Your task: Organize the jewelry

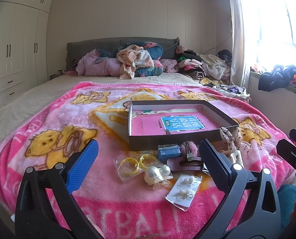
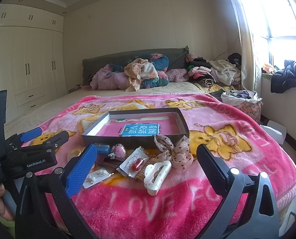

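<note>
Both tools, left tool [image 1: 148,159] and right tool [image 2: 147,162], hung wide apart over the pink blanket [image 2: 237,119], gripping nothing. Jewelry pile [image 2: 140,163] sat between the fingers, the open box [image 2: 136,139] at 12 o'clock.

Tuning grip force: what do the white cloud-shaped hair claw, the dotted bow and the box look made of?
White cloud-shaped hair claw: looks like hard, glossy plastic, going by the smooth moulded edges and the sheen.
Dotted bow: thin sheer fabric, probably organza or mesh; the blanket shows through its floppy loops.
Box: likely matte cardboard, with thin straight walls, a dark outside and a pale inside.
</note>
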Demonstrator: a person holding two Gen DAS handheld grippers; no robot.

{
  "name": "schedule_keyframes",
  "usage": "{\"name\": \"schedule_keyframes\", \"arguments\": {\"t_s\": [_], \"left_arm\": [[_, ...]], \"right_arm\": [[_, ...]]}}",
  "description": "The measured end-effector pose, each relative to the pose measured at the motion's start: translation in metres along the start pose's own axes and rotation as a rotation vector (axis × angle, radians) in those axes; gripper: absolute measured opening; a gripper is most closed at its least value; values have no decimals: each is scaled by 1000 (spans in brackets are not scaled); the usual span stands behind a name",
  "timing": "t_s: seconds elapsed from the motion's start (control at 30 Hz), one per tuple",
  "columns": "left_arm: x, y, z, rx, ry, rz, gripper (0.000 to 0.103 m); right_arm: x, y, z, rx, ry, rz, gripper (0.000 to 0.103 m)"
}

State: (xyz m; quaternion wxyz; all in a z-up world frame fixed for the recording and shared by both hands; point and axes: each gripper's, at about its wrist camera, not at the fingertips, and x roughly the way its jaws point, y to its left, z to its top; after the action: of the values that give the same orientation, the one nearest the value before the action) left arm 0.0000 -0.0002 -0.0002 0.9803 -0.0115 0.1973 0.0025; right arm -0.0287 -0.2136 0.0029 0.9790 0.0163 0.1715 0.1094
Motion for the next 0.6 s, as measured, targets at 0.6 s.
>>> {"name": "schedule_keyframes", "arguments": {"t_s": [0.6], "left_arm": [[0, 0, 0, -1, 0, 0, 93]], "right_arm": [[0, 2, 0, -2, -2, 3, 97]]}}
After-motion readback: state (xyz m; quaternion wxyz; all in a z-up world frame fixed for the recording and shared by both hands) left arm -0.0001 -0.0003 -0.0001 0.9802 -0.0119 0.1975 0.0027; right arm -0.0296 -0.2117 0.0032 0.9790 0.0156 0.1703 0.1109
